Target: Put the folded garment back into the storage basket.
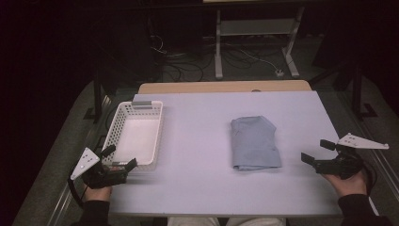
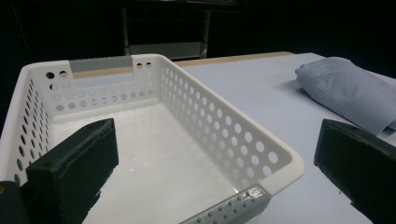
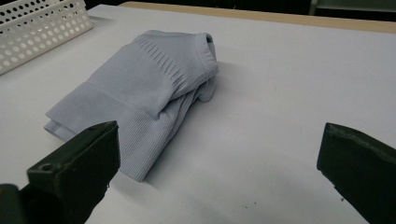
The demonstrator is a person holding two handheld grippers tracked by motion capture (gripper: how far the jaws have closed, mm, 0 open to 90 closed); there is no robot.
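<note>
My left gripper (image 1: 121,158) sits at the near end of the white basket (image 1: 123,123), jaws spread wide, gripping nothing; in the left gripper view one jaw is over the basket floor, the other outside its near corner. The basket (image 2: 196,112) is empty, perforated walls, grey handle strips at both ends. A folded light-blue cloth (image 1: 254,142) lies flat on the desk (image 1: 197,141), well right of the basket, nothing touching it. My right gripper (image 1: 318,151) is near the cloth on the side away from the basket, jaws wide apart and empty, pointing at the cloth (image 3: 140,88). My hands (image 1: 348,182) hold both grippers at the desk's near edge.
</note>
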